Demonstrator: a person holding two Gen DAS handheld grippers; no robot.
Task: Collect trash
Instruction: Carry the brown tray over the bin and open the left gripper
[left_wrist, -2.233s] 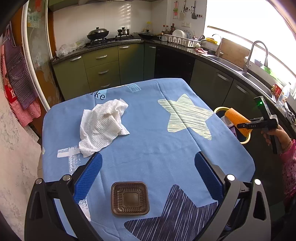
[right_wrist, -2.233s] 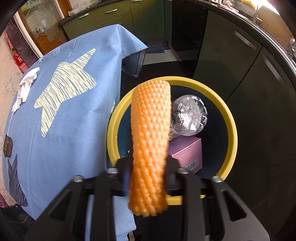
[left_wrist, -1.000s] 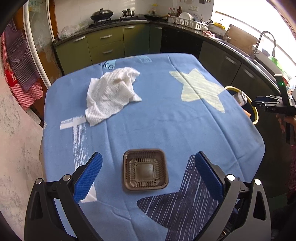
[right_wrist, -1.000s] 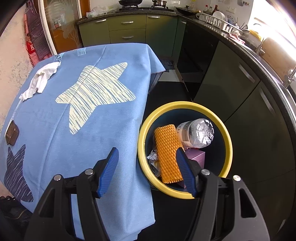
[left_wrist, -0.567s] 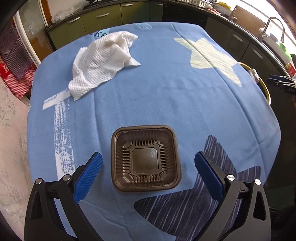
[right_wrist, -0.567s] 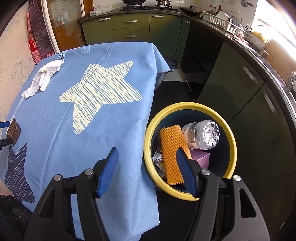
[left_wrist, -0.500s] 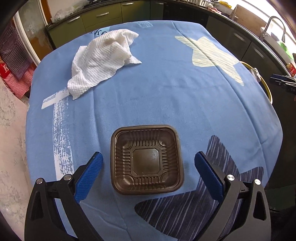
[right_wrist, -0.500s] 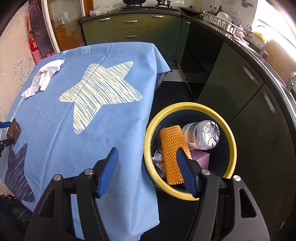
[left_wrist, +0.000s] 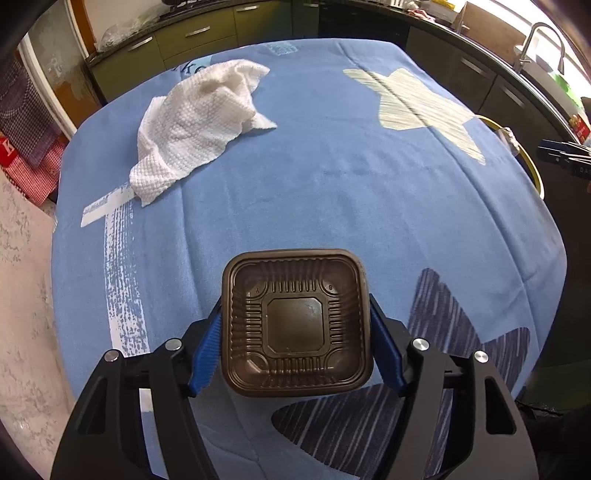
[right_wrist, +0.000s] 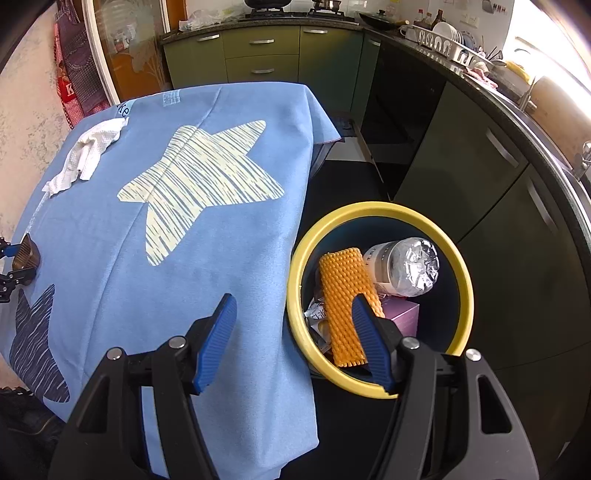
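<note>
Gripping the brown plastic tray (left_wrist: 295, 325) with my left gripper (left_wrist: 295, 343): both blue pads (left_wrist: 207, 354) are pressing against its two opposite side walls, jaws closed onto it. Tray is sitting open side up, square, ribbed inside, near edge of the blue star-print tablecloth (left_wrist: 332, 184), just above the dark navy star. In the right wrist view the same tray (right_wrist: 25, 254) is showing small at the far left edge of the cloth, pinched between the left gripper's tips.

My right gripper (right_wrist: 295, 339) is hanging spread wide with nothing between the pads, hovering over the gap between the table edge and the yellow-rimmed trash bin (right_wrist: 373, 210). Its right pad is overlapping the bin opening in view; whether it is inside the rim, I cannot tell.

Bin is standing on the dark floor just beside the table's hanging cloth. Inside it: orange foam net sleeve (right_wrist: 341, 295) lying lengthwise, crushed clear plastic bottle (right_wrist: 410, 267) touching it on the right, purple box (right_wrist: 402, 314) under both, crumpled wrappers at the left.

Crumpled white paper towel (left_wrist: 199, 122) is lying on the far left part of the cloth, well apart from the tray. Pale yellow star print is filling the far right side. Green kitchen cabinets (right_wrist: 258, 51) are running behind the table.
</note>
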